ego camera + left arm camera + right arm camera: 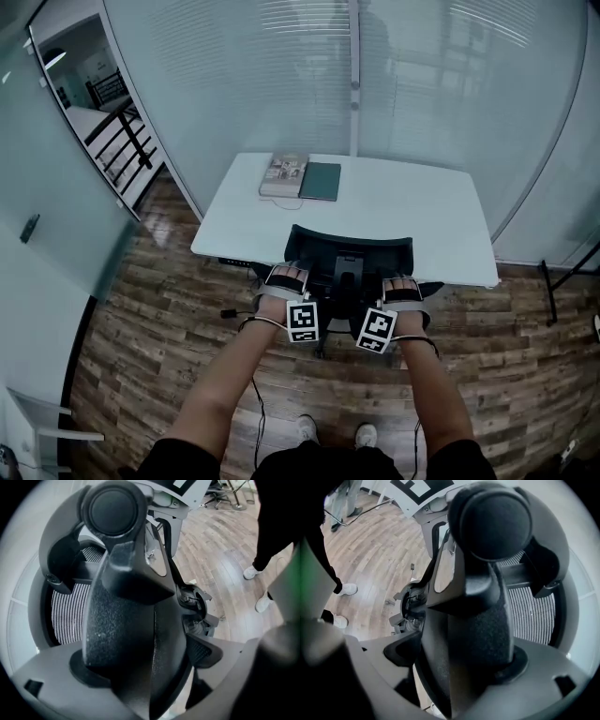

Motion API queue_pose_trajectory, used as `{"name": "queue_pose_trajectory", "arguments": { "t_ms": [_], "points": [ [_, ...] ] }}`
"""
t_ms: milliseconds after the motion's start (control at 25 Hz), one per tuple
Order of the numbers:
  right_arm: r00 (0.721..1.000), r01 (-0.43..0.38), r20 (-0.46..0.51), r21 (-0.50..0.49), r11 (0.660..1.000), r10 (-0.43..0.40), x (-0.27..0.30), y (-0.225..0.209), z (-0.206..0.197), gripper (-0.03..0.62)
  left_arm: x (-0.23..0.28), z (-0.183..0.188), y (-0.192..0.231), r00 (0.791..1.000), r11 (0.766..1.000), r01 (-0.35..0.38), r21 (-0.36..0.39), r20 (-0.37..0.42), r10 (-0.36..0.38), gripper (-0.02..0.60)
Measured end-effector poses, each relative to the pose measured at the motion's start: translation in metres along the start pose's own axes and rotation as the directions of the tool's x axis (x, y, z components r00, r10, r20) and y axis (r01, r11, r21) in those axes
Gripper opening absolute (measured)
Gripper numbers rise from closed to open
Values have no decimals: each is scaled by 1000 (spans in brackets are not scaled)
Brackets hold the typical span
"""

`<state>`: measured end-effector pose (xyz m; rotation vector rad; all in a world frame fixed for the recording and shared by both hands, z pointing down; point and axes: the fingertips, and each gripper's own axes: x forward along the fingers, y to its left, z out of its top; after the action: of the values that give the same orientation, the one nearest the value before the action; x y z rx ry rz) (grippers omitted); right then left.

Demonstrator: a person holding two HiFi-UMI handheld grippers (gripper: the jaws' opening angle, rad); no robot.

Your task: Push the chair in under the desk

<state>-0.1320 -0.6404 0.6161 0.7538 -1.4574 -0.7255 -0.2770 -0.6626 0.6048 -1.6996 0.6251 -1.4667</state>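
Observation:
A black office chair (349,251) stands at the front edge of the white desk (422,211), its seat partly under the top. My left gripper (286,277) holds the left edge of the backrest and my right gripper (402,287) holds the right edge. In the left gripper view the black backrest frame (136,630) fills the space between the jaws, with mesh behind it. The right gripper view shows the same frame (480,634) between its jaws. Both grippers look shut on the chair's back. The chair's base is mostly hidden.
A book (284,175) and a dark green notebook (321,181) lie at the desk's far edge. Frosted glass walls enclose the desk behind and at right. A cable (258,412) runs over the wooden floor near my shoes (307,429). A black stand leg (553,281) is at right.

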Motion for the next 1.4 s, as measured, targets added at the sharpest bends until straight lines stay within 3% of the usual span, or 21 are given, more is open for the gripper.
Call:
{"name": "queue_pose_trajectory", "arguments": {
  "t_ms": [920,1400],
  "points": [
    [999,-21,-26,8,1000,21,37,-26,8,428,35,-20,31,999,999,-40,8,24,40,491],
    [1000,-19,-19,20,1000,20,38,-25,7,440,35,-19,29,999,1000,-24,10,23,24,491]
  ]
}}
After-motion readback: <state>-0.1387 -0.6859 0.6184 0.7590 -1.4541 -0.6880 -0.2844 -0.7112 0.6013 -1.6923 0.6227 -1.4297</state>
